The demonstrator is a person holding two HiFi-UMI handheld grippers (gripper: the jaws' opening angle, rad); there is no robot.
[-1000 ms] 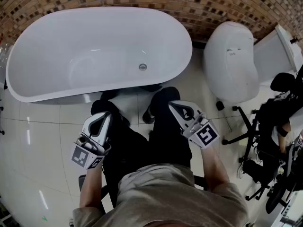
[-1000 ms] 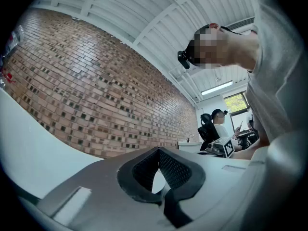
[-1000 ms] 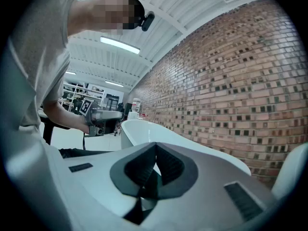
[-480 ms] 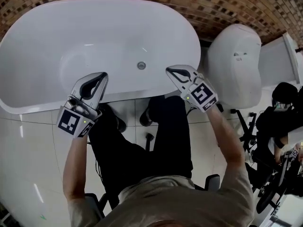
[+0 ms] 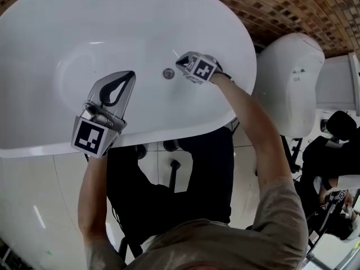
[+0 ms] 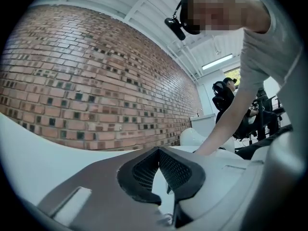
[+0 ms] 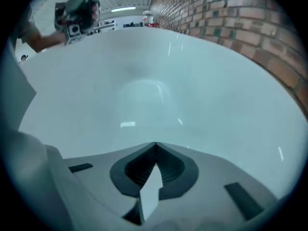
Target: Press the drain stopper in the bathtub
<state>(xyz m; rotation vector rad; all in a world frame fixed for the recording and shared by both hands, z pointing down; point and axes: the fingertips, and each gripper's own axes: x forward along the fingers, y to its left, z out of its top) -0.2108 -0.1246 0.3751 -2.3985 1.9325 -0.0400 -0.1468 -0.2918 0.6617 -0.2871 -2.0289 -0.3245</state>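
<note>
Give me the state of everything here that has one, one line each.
drain stopper: not touched; up or down unclear.
right gripper: shut, empty, tip close to the drain stopper.
left gripper: shut, empty.
bathtub: holds no water.
toilet: lid down.

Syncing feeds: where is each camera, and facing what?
Head view: on the head, steeply down into the tub at the stopper; shows left arm, right arm, legs, left tongs, right tongs.
Left gripper view: on the left tongs, facing the brick wall over the tub; shows the right arm.
Right gripper view: on the right tongs, along the tub's inside; shows the left arm.
Shared: head and right gripper views show the left tongs.
</note>
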